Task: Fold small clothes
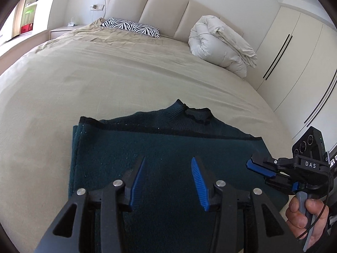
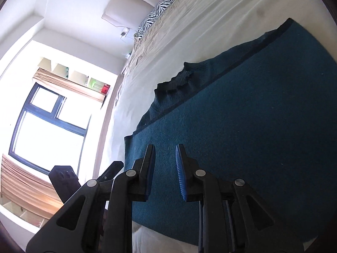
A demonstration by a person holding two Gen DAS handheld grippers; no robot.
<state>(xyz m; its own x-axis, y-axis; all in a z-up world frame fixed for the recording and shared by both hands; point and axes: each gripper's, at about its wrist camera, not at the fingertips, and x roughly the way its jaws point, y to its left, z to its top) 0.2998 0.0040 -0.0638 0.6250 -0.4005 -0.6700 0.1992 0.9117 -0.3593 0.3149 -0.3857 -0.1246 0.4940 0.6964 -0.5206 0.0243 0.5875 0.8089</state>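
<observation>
So the dark teal sweater (image 1: 164, 147) is lying flat on the bed (image 1: 105, 80), bottom half already flipped up toward the collar, which I guess is why it looks like a tidy rectangle with just the neck poking out past the hem. My left gripper (image 1: 168, 168) hovers right over the middle of it, fingers spread wide, nothing in them, cloth directly under and ahead of the tips. My right gripper (image 2: 165, 164) sits at the sweater's side edge, fingers partly apart and also empty, fabric under and ahead of them.
</observation>
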